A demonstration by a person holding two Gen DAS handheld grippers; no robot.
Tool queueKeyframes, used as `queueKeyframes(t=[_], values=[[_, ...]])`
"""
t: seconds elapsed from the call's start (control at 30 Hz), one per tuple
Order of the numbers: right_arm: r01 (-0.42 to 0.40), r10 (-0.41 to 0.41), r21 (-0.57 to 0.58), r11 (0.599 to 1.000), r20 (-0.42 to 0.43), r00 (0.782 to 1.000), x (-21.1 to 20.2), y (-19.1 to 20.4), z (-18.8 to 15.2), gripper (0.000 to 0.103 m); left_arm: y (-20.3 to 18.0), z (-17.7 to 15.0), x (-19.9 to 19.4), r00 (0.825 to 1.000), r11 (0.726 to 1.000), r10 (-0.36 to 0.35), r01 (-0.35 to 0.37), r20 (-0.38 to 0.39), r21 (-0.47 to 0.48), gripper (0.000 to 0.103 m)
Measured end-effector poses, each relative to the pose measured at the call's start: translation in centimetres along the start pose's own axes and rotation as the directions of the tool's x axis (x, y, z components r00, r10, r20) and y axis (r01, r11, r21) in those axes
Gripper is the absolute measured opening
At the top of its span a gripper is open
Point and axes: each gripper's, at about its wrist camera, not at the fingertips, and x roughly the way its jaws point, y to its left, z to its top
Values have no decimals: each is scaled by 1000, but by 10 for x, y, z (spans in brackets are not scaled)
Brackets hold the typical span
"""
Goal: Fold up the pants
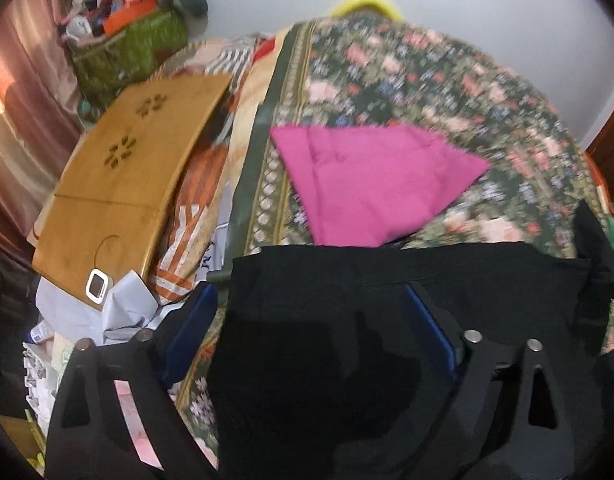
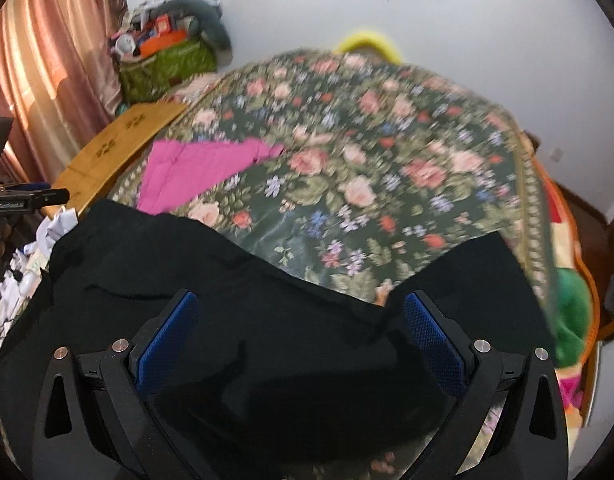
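Black pants point(image 1: 387, 272) lie spread on a floral bedspread point(image 1: 427, 80) at its near edge. My left gripper point(image 1: 309, 292) points down over their left part, its blue pads wide apart and not pressing, with black cloth lying between and beneath them. The right wrist view shows the pants point(image 2: 187, 264) with a dip in their far edge. My right gripper point(image 2: 300, 296) hangs open above them, with both blue pads clear of the cloth. Beyond the pants lies a folded pink garment point(image 1: 371, 184), also seen as the pink garment point(image 2: 195, 168).
A wooden board point(image 1: 139, 160) with a small white device point(image 1: 96, 285) on it lies left of the bedspread. Crumpled papers point(image 1: 123, 308) are heaped below the board. A stuffed green bag point(image 1: 127, 52) stands by the curtain point(image 2: 47, 60). A yellow rim point(image 2: 367, 42) shows at the far edge.
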Motion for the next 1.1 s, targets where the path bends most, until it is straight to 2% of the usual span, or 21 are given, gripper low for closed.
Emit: queueKeyframes(t=[0.1, 0.17, 0.23, 0.4, 0.5, 0.53, 0.57, 0.6, 0.63, 0.7, 0.77, 0.87, 1.0, 1.1], values=[[-14, 13, -14, 1000, -60, 998, 24, 1, 7, 102, 7, 0, 27, 999, 1000, 7, -7, -45, -12, 85], [-31, 27, -33, 999, -95, 995, 40, 4, 11, 101, 11, 2, 49, 995, 999, -22, 19, -93, -34, 76], [-51, 43, -57, 997, -138, 989, 56, 8, 15, 100, 11, 2, 68, 990, 998, -38, 30, -139, -55, 73], [-108, 89, -85, 990, -204, 975, 83, 15, 14, 88, 7, 0, 96, 981, 998, -36, 25, -190, -60, 60], [-99, 79, -103, 990, -183, 980, 88, 19, 9, 84, 7, -1, 100, 983, 997, -38, 25, -181, -70, 50], [-100, 80, -115, 988, -174, 981, 88, 21, 7, 79, 6, -1, 98, 985, 998, -27, 16, -169, -67, 41], [-105, 83, -124, 987, -170, 982, 87, 23, 6, 74, 4, -1, 96, 988, 999, 3, -11, -156, -50, 26], [-104, 82, -126, 987, -167, 982, 87, 24, 6, 72, 0, 0, 94, 989, 999, 28, -33, -147, -32, 19], [-115, 94, -118, 986, -168, 981, 86, 24, 5, 65, -1, -1, 93, 989, 999, 31, -35, -142, -20, 15], [-115, 95, -116, 987, -168, 981, 86, 25, 5, 50, -1, -2, 89, 990, 999, 29, -31, -139, -13, 12], [-125, 103, -116, 985, -174, 979, 84, 26, 4, 26, -2, -3, 84, 991, 1000, 20, -21, -134, -8, 8], [-136, 113, -114, 984, -188, 976, 84, 28, 3, 8, -5, -2, 71, 994, 1000, 14, -14, -106, -2, 6], [-109, 92, -94, 990, -169, 981, 74, 29, 5, 6, -8, 7, 44, 998, 1000, 26, -26, -48, 14, 3], [-79, 72, -75, 994, -97, 993, 51, 22, 14, 5, -7, 17, 19, 999, 999, 32, -32, 7, 8, 3]])
